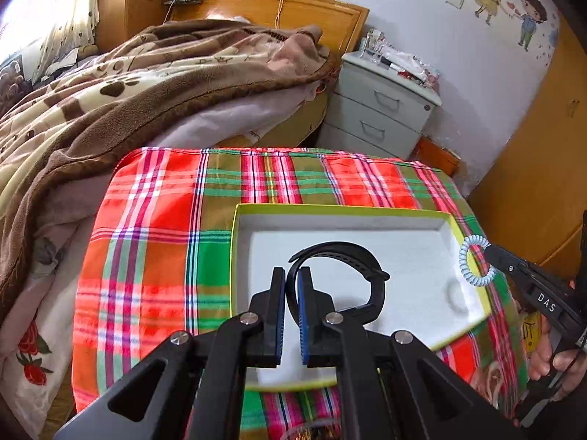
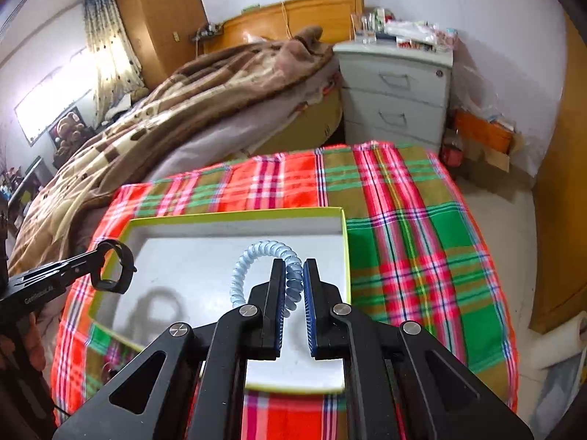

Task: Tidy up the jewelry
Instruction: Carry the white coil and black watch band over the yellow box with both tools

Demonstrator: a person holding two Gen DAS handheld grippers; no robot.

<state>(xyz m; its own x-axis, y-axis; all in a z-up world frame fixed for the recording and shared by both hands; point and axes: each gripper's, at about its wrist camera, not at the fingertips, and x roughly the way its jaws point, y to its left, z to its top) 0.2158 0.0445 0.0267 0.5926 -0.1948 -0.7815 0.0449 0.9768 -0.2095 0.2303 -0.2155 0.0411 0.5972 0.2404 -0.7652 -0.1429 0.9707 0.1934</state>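
A shallow white box with a yellow-green rim [image 1: 341, 209] [image 2: 234, 215] lies on the plaid-covered table. My left gripper [image 1: 292, 275] is shut on a black watch-style wristband [image 1: 352, 253] and holds it above the box's inside; it also shows in the right wrist view [image 2: 115, 267] over the box's left rim. My right gripper [image 2: 293, 267] is shut on a pale blue coiled bracelet [image 2: 253, 260] above the box. In the left wrist view this bracelet [image 1: 466, 256] hangs at the box's right rim, held by the right gripper [image 1: 489, 253].
The red, green and olive plaid cloth [image 1: 154, 242] [image 2: 411, 227] covers the table. A bed with a brown blanket [image 1: 121, 84] lies behind and to the left. A grey drawer cabinet [image 2: 396, 95] stands behind the table. A wooden door [image 1: 543, 183] is at right.
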